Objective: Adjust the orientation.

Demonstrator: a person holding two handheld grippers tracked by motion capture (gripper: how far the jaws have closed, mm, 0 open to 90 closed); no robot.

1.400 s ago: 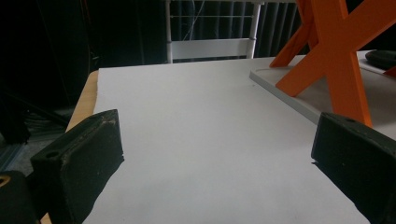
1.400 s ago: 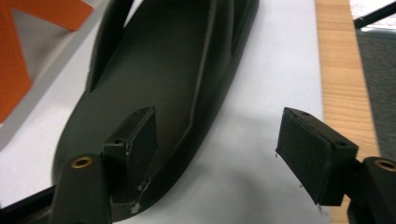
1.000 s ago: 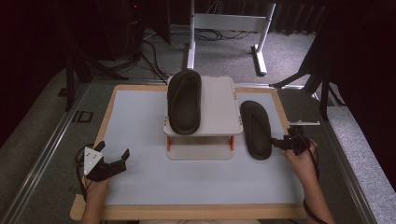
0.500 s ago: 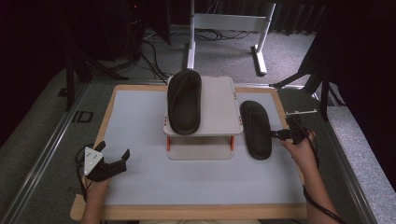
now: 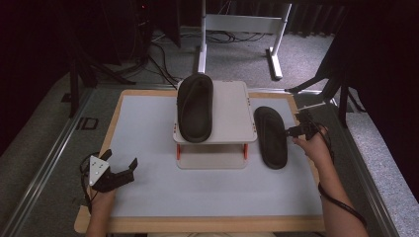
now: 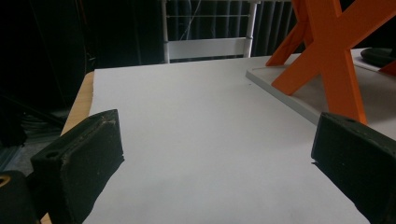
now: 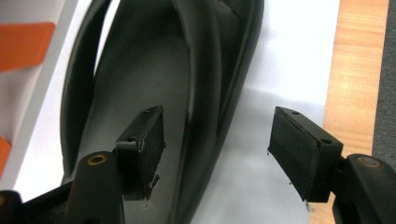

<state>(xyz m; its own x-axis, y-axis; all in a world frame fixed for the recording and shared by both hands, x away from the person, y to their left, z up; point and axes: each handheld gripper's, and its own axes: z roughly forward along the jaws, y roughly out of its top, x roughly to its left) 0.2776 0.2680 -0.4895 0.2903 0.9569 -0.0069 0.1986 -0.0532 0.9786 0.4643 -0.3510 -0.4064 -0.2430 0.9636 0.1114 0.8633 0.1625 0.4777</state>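
The work in hand is the black slipper (image 5: 271,137) lying flat on the desk (image 5: 148,123) at the centre right of the high view, just beside the small white stand (image 5: 230,111) with orange legs. A second slipper (image 5: 195,106) already rests on top of that stand.

The right tongs (image 7: 217,144) have one jaw set inside the slipper's hollow and the other outside, over bare desk, so the side wall of the slipper stands between them. The jaws have just been closing, yet a clear gap remains on the outer side and the pads are not pressing. The left tongs (image 5: 121,165) sit idle at the lower left of the high view, jaws wide apart with nothing between them.

The slipper looks like moulded foam or rubber: probably light, a little springy, with a dull surface that should not slip much. The raised side wall is the sensible place to pinch; it may flex, so a hold near the middle of its length would likely keep it from drooping.

The right gripper view cuts off both ends of the slipper, and its dark inside hides how deep the inner jaw sits. The stand's lower shelf lies in shadow.
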